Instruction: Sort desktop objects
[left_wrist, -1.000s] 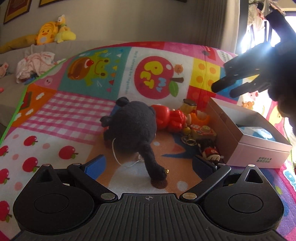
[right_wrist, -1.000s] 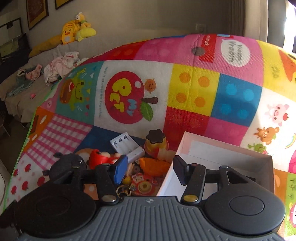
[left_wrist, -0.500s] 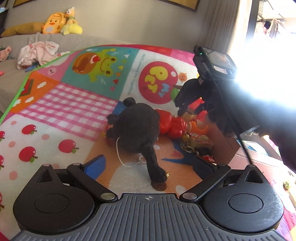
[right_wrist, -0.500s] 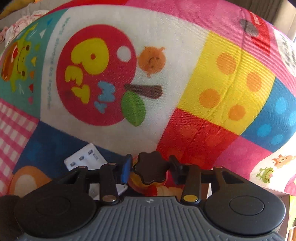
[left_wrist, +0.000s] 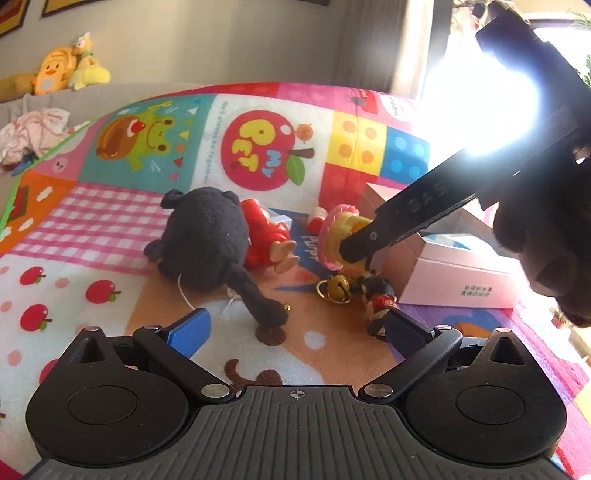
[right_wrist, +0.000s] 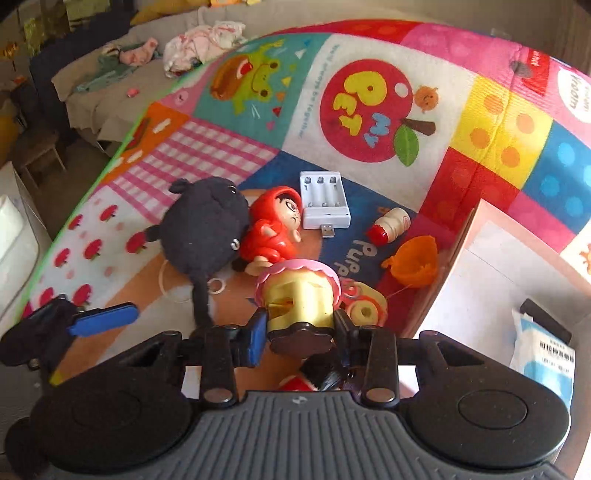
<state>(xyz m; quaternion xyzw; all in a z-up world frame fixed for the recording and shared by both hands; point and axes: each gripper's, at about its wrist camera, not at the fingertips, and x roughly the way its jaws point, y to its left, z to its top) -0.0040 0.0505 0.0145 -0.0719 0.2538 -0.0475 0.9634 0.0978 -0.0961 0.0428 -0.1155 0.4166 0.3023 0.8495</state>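
Closing on a pudding toy (right_wrist: 301, 295), the right gripper (right_wrist: 300, 330) has its pads against the toy's dark brown cap, one on each side, and holds it tipped so the pink frilled base faces away. Nearer than the toy, under the gripper, part of a small red-and-black figure (right_wrist: 314, 380) shows. Left of the toy, the left gripper (left_wrist: 295, 328) hovers over the mat (left_wrist: 110, 229) with its jaws spread wide and nothing between them; its blue pad (right_wrist: 103, 319) shows in the right wrist view. Just beyond the toy lies a round keychain (right_wrist: 364, 306), and a gold bell (left_wrist: 334, 288) sits near it. Right of the toy stands an open pink box (right_wrist: 491, 266) holding a blue-and-white packet (right_wrist: 543, 354). An orange cup-shaped piece (right_wrist: 415, 262) lies between toy and box. Beyond the toy to the left, a black plush (right_wrist: 207, 229) rests against a red hooded doll (right_wrist: 273, 229). Farther still, a white battery charger (right_wrist: 323, 201) lies just beside the doll's head, with a small red-capped bottle (right_wrist: 389, 225) on its side to its right.
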